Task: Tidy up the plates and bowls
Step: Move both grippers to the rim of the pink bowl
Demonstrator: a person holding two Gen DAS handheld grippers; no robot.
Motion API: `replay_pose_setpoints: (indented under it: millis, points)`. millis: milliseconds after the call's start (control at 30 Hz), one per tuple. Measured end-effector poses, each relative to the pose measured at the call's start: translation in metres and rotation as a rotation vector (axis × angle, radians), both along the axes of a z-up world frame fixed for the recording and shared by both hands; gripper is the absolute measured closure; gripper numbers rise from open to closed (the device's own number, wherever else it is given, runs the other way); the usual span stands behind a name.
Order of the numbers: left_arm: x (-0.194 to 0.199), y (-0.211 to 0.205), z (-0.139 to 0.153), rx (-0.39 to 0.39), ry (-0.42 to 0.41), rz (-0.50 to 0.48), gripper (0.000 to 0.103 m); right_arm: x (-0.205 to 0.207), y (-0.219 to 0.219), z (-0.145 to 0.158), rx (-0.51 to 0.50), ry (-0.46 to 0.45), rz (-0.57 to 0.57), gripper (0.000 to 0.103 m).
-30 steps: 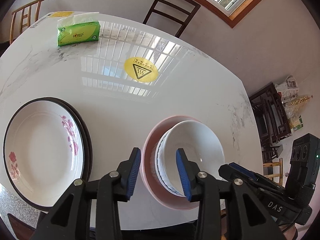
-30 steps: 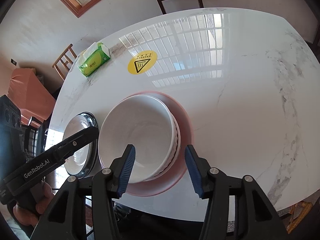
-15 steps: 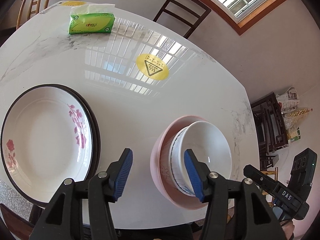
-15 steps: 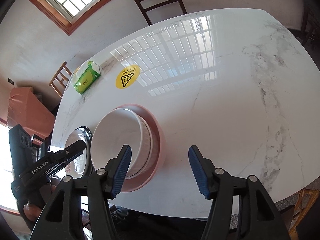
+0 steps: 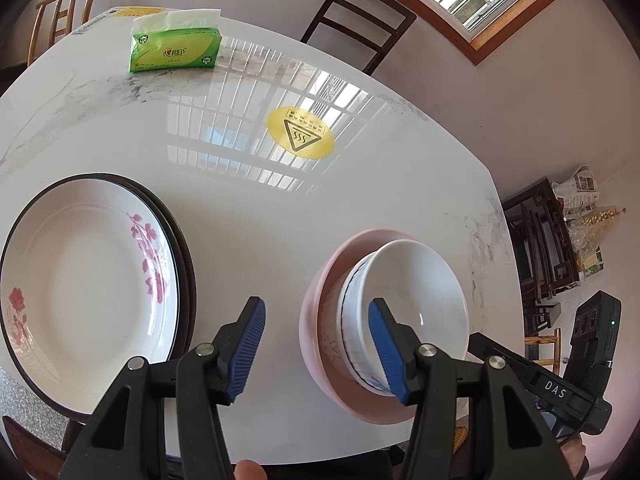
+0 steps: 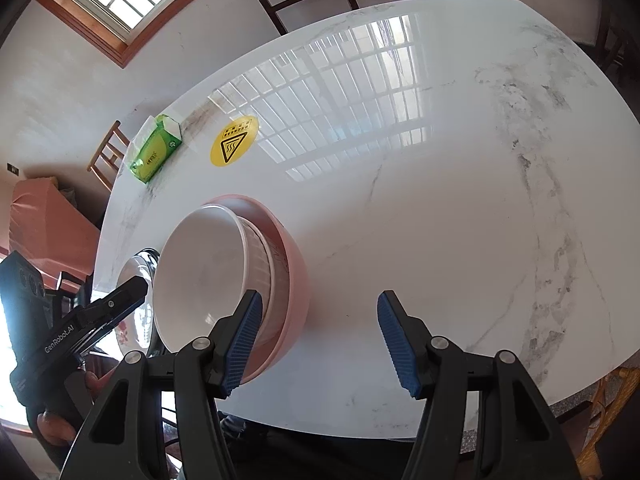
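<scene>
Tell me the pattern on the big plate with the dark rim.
Pink flowers on white plate; left wrist view shows it best.

Glossy marble-look table (image 5: 248,216), glazed bowl (image 5: 424,292)

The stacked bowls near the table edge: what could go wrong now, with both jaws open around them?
1. The white bowl sits inside the pink bowl, and this stack stands close to the near edge of the table; a careless nudge could push it off.
2. The left gripper has one finger in front of the stack, so a sideways move may knock it.
3. The floral plates also reach the table edge.
</scene>
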State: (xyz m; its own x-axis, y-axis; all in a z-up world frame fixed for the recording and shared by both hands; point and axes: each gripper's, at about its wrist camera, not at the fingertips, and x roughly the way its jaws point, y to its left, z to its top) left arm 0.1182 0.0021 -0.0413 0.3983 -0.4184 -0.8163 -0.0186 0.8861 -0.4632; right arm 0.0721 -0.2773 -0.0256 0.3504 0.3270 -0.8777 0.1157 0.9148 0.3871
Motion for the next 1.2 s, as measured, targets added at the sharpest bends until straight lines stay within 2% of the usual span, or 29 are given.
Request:
replay_pose_setpoints:
  millis: [267, 467, 700, 900, 1200]
  points:
    - [-0.001, 0.010, -0.006, -0.044, 0.016, 0.048, 0.048, 0.003, 0.005, -0.008, 0.007, 0.018, 0.003, 0.046]
    - [0.000, 0.011, -0.009, -0.057, 0.044, 0.041, 0.048, 0.005, 0.008, -0.011, 0.008, 0.021, 0.009, 0.046]
    - [-0.004, 0.017, -0.007, -0.098, 0.035, 0.037, 0.048, 0.004, 0.007, -0.013, 0.003, 0.026, 0.008, 0.046]
    - [-0.002, 0.015, -0.007, -0.078, 0.038, 0.029, 0.048, 0.005, 0.010, -0.014, 0.005, 0.029, 0.010, 0.046]
    - [0.005, 0.005, -0.025, -0.059, 0.100, 0.017, 0.050, 0.006, 0.012, -0.017, -0.012, 0.033, 0.017, 0.046]
